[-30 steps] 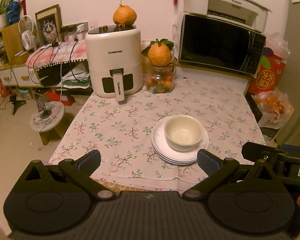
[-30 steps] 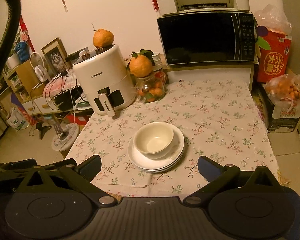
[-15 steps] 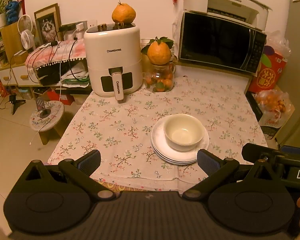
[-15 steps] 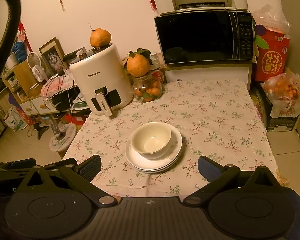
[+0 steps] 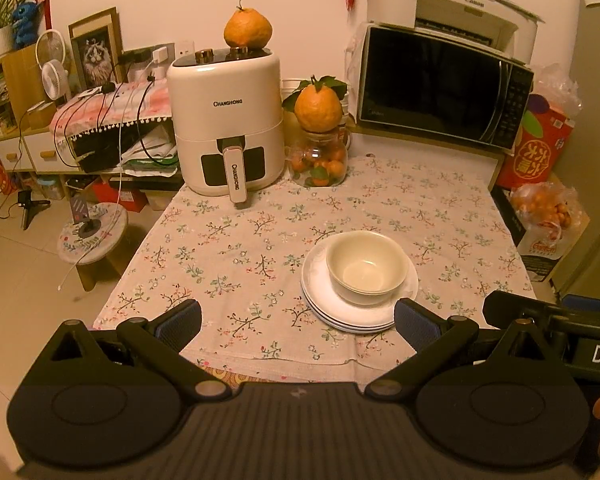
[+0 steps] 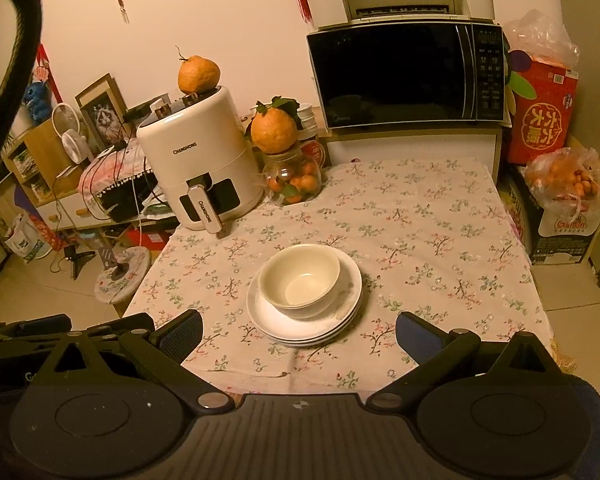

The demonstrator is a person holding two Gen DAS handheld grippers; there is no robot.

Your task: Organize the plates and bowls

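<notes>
The near edge of the worktop is cut off behind both claw bodies, and the lower plates show only as thin rims, so their exact count is hard to tell. A cream bowl sits upright in a stack of white plates on the floral cloth, toward the near side, well apart from the white air fryer and the glass jar of oranges at the back. The left claw hangs released, fingers wide, holding nothing. The right claw is likewise spread and grasps nothing; both are short of the plates.
</notes>
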